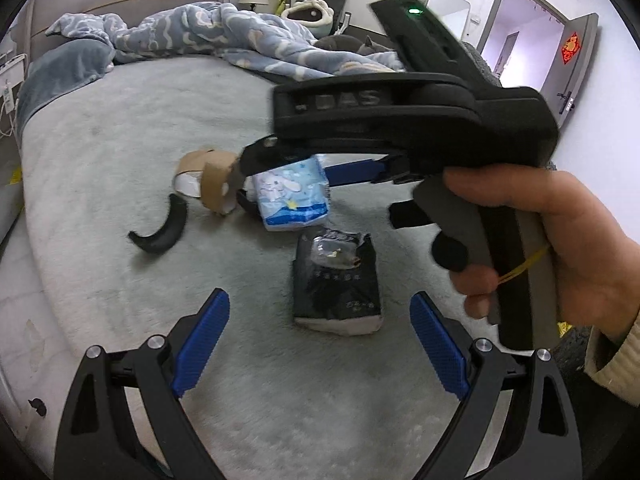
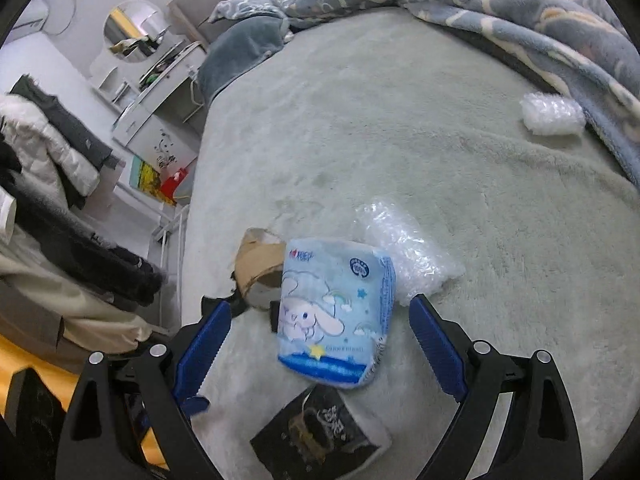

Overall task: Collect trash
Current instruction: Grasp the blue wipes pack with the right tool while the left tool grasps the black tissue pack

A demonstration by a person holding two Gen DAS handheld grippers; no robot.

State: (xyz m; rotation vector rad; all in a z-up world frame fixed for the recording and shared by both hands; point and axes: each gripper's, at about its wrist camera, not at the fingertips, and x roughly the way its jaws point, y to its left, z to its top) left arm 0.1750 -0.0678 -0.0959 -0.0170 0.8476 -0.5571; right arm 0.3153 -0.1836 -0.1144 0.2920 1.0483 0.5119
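The blue tissue pack (image 2: 334, 312), printed with a cartoon rabbit, lies on the pale fleece bed cover (image 2: 400, 128), between the spread fingers of the right gripper (image 2: 318, 344); neither pad touches it. The black tissue pack (image 1: 336, 280), torn open at its top, lies just beside the blue one, on the side nearer the cameras. A brown cardboard tape core (image 1: 214, 182) rests just beyond the blue pack, with a curved black strip (image 1: 160, 226) near it. A sheet of clear bubble wrap (image 2: 404, 252) lies against the blue pack's far edge; a second wad of bubble wrap (image 2: 552, 114) sits well apart, by the blue patterned blanket (image 2: 500, 12). The left gripper (image 1: 320, 344) hangs over the black pack, its jaws spread wide and empty. A hand (image 1: 540, 236) grasps the right gripper's handle.
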